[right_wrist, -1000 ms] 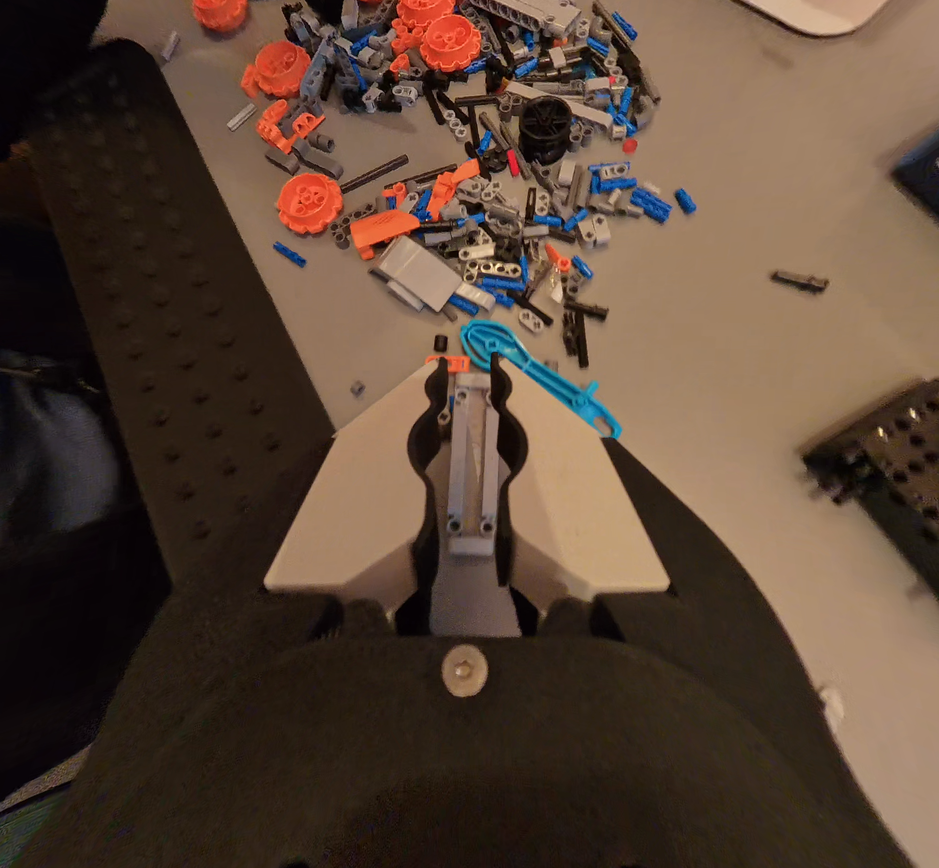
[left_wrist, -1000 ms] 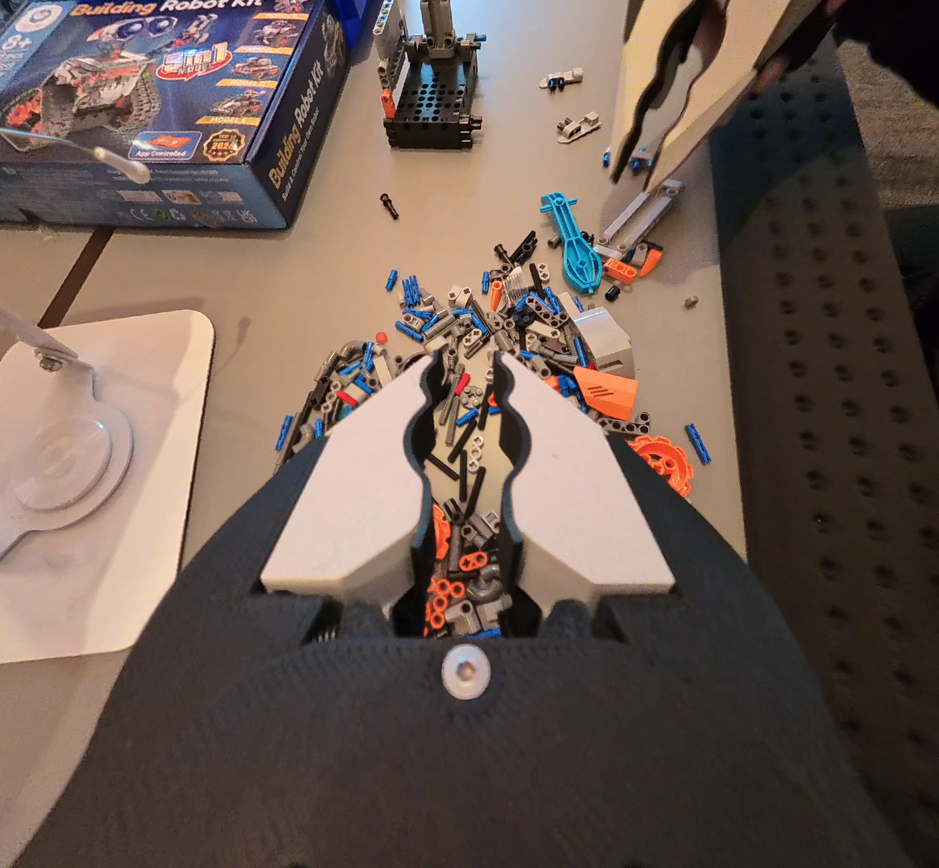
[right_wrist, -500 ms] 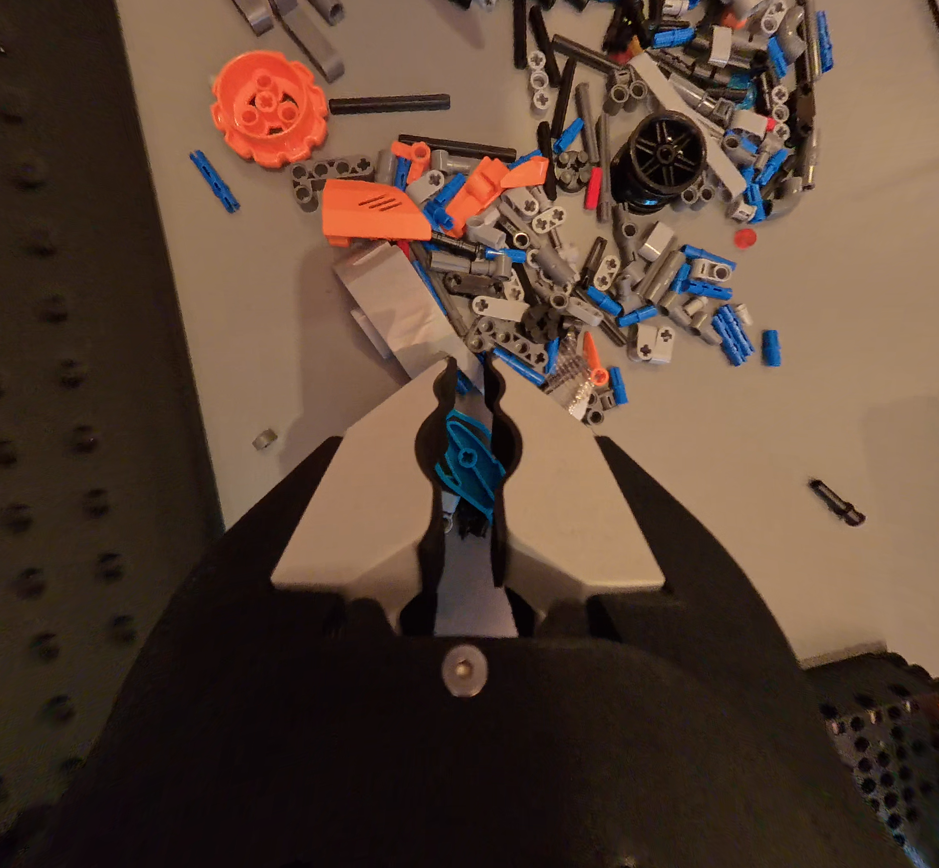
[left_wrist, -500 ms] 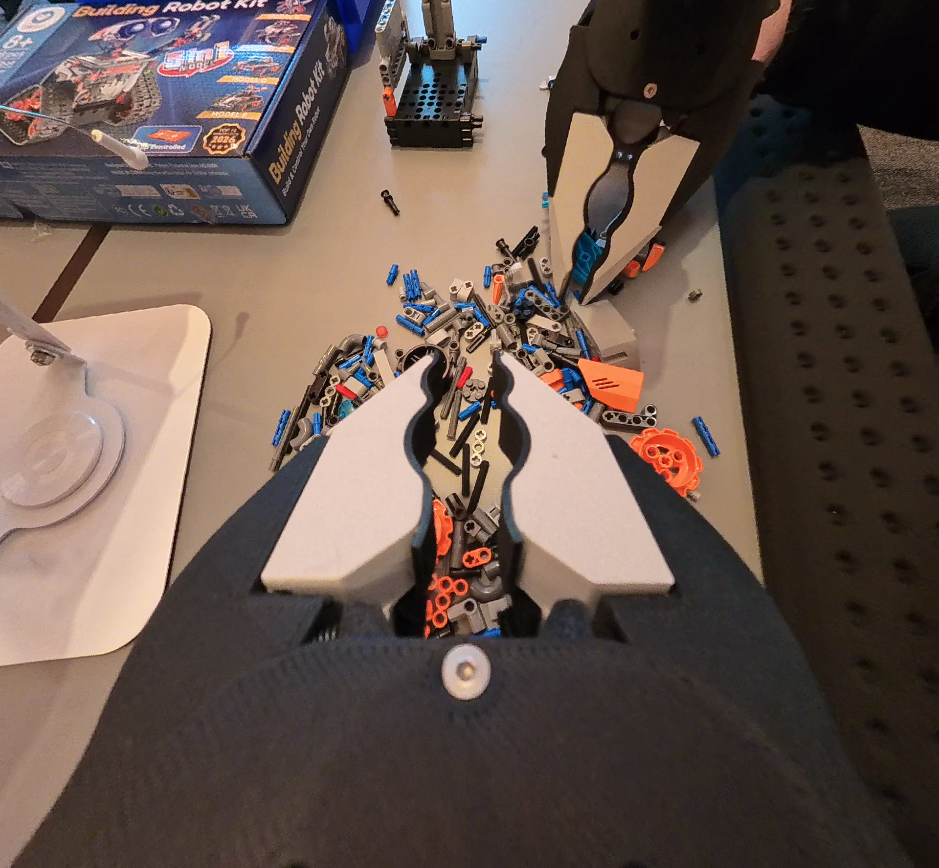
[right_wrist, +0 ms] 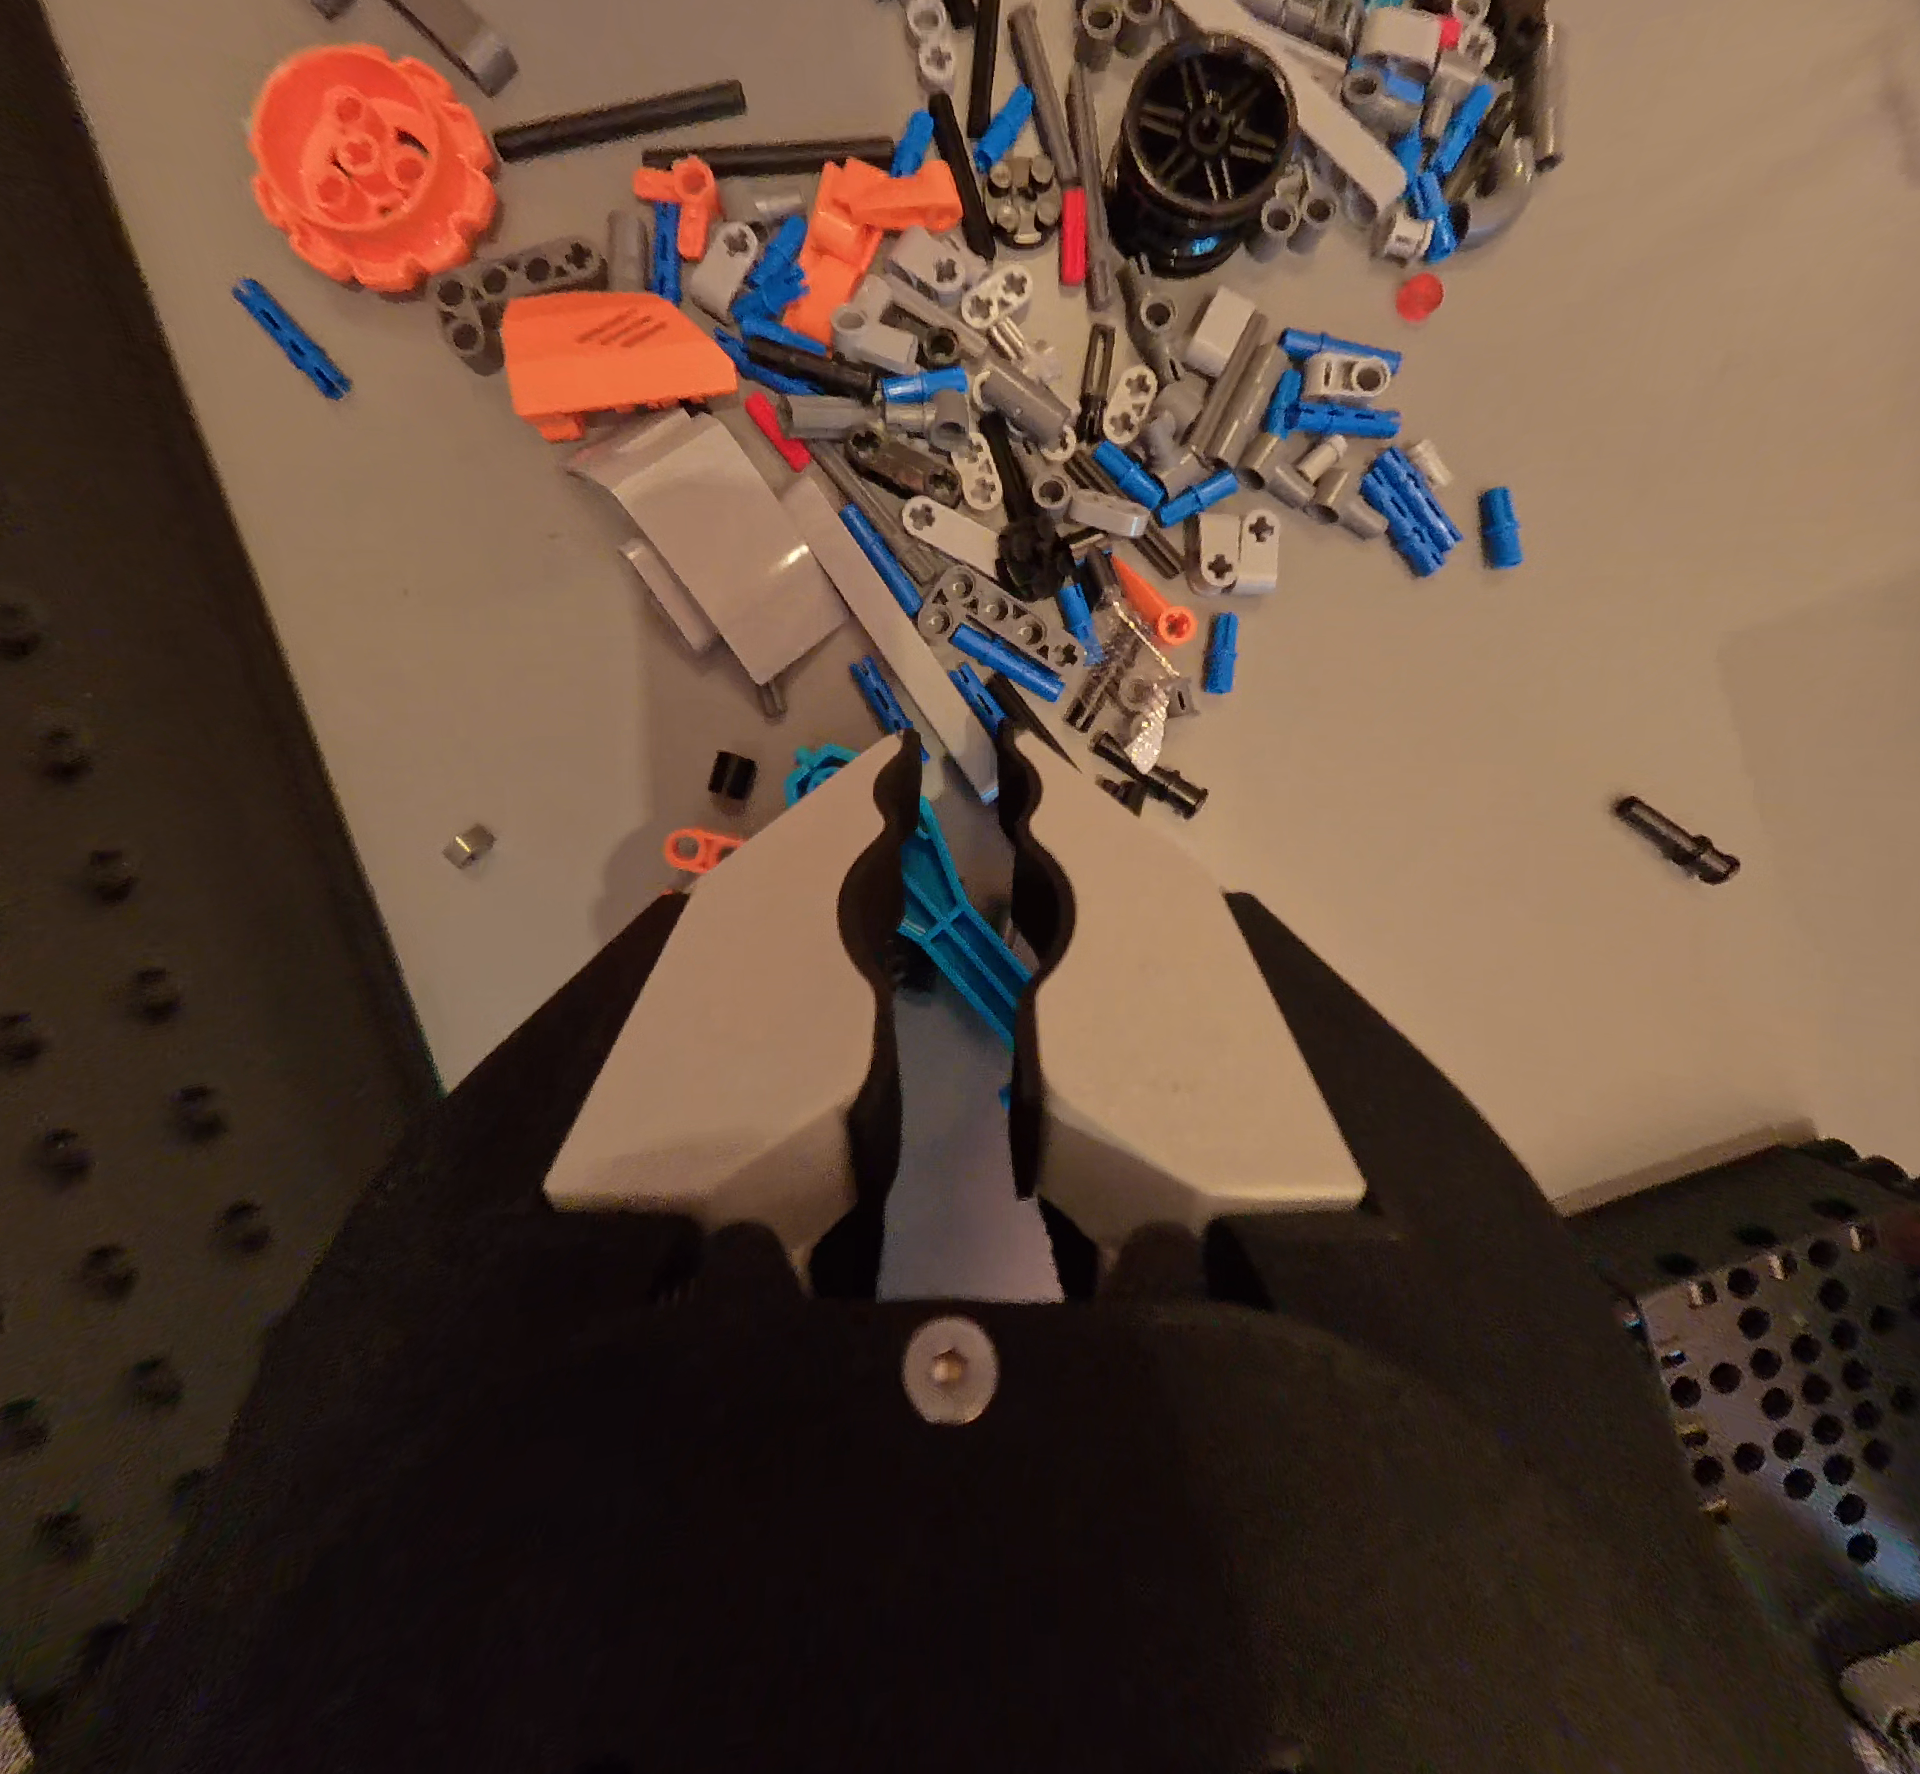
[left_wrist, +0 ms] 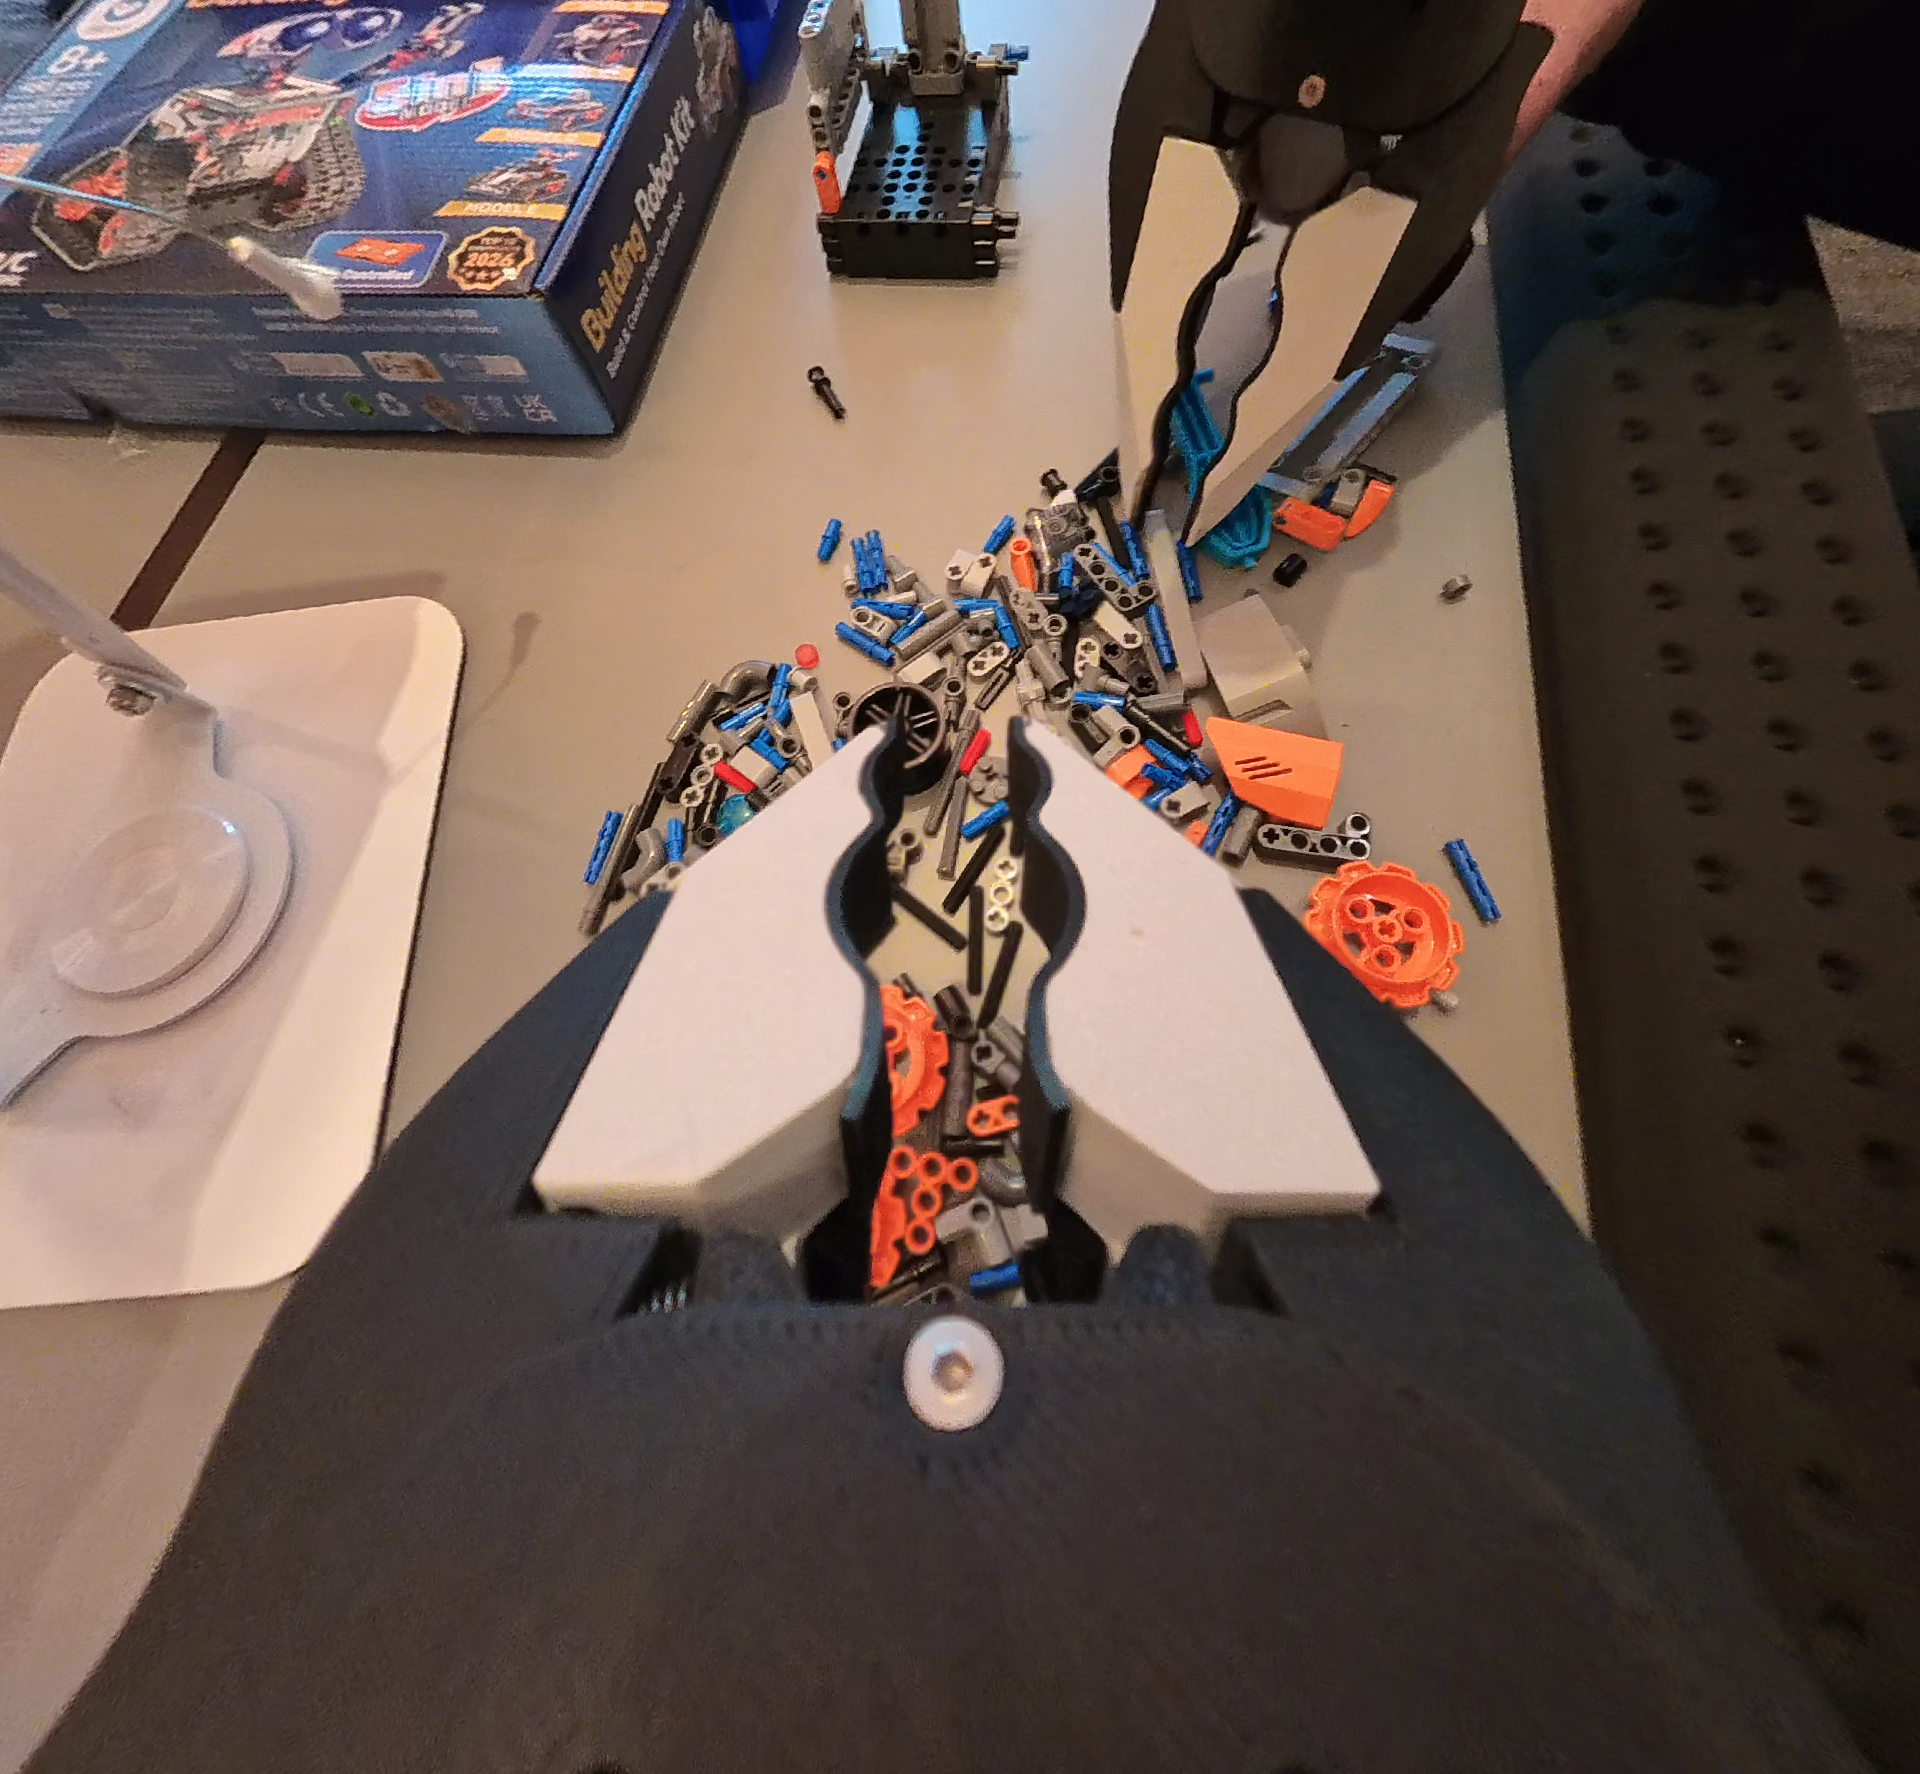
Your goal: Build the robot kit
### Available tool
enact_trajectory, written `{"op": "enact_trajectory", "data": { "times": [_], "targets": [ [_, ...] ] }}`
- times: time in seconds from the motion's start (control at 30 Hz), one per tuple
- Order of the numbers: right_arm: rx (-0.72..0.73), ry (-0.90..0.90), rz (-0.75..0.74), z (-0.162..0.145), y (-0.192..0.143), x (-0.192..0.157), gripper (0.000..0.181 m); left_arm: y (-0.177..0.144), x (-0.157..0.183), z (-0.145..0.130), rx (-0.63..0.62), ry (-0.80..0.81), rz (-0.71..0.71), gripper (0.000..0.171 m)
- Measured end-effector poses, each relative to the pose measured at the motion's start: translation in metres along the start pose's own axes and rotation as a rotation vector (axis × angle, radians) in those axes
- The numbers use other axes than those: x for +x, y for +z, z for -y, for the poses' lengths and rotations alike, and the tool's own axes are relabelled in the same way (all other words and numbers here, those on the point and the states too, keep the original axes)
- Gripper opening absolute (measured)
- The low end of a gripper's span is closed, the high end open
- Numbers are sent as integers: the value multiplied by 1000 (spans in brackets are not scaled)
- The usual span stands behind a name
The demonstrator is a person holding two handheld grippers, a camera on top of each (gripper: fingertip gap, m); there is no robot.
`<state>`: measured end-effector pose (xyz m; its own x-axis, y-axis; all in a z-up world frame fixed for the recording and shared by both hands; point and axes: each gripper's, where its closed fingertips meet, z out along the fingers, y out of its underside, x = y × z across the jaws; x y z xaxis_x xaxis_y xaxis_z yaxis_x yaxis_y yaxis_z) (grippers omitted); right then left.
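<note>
Much of the pile of small building pieces [left_wrist: 1039, 644] is hidden beneath the left gripper [left_wrist: 948, 737], whose body fills the lower half of the left wrist view; only orange and grey bits are seen through the gap between its fingers. Its jaws are held apart, nothing gripped, tips above a black wheel [left_wrist: 900, 718] at mid-frame. The printed kit box [left_wrist: 343, 166] is cut off at the upper left edge, and the white base plate [left_wrist: 343, 893] at the left edge.

In the right wrist view, the right gripper [right_wrist: 954, 745] is spread over a turquoise tool piece [right_wrist: 948, 935], most of which is covered by the fingers; whether the piece is touched cannot be told. The black perforated frame [right_wrist: 1787, 1392] is clipped at the lower right corner, and blur softens the upper edge.

Compared with half a second ago, the right gripper has been raised slightly in the upper right of the left wrist view, more of the turquoise piece being exposed below its tips. The left gripper's opening is unchanged.
</note>
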<state>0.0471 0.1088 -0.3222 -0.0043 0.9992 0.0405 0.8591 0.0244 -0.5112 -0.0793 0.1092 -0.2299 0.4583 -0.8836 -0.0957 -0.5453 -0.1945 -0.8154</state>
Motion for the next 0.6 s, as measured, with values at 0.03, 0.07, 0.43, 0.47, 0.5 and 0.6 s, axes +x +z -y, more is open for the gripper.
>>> {"op": "enact_trajectory", "data": {
  "times": [0.03,0.07,0.43,0.47,0.5,0.6],
  "targets": [
    [-12,4,6,-2,1,0,11,-3,-2,1,8,-5,6,16],
    [-15,2,1,-2,1,1,10,-6,-3,3,22,-12,8,16],
    [109,3,-40,11,-25,1,11,-47,-31,-4,12,-26,156,16],
    [116,-2,-50,10,-28,0,10,-52,-32,-6,1,-25,170,15],
    [127,0,-64,9,-32,1,9,-56,-32,-9,-11,-25,177,16],
    [179,25,-91,6,-49,1,8,-69,-33,-21,-52,-27,202,15]
  ]
}}
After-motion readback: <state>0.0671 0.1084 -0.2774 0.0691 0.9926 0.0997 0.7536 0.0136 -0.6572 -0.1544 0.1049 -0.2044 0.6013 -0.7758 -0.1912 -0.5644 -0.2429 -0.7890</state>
